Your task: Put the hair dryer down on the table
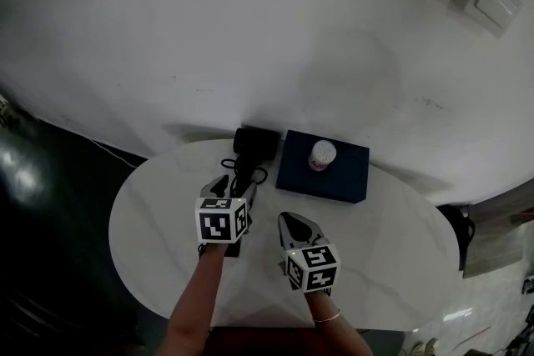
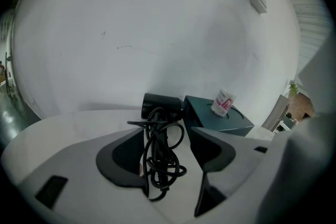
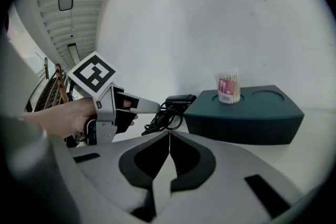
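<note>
The black hair dryer lies on the white oval table, its head toward the wall and its cord bundled round the handle. My left gripper stands open over the handle end. In the left gripper view the dryer and its cord lie between the spread jaws, and the right jaw is clear of them. My right gripper hovers just right of it, shut and empty; its jaws meet at the tips. The right gripper view shows the left gripper beside the dryer.
A dark blue box stands right of the dryer, with a tub of cotton swabs in one of its round recesses. The white wall rises just behind the table, and a wall switch is at the upper right. Dark floor lies left of the table.
</note>
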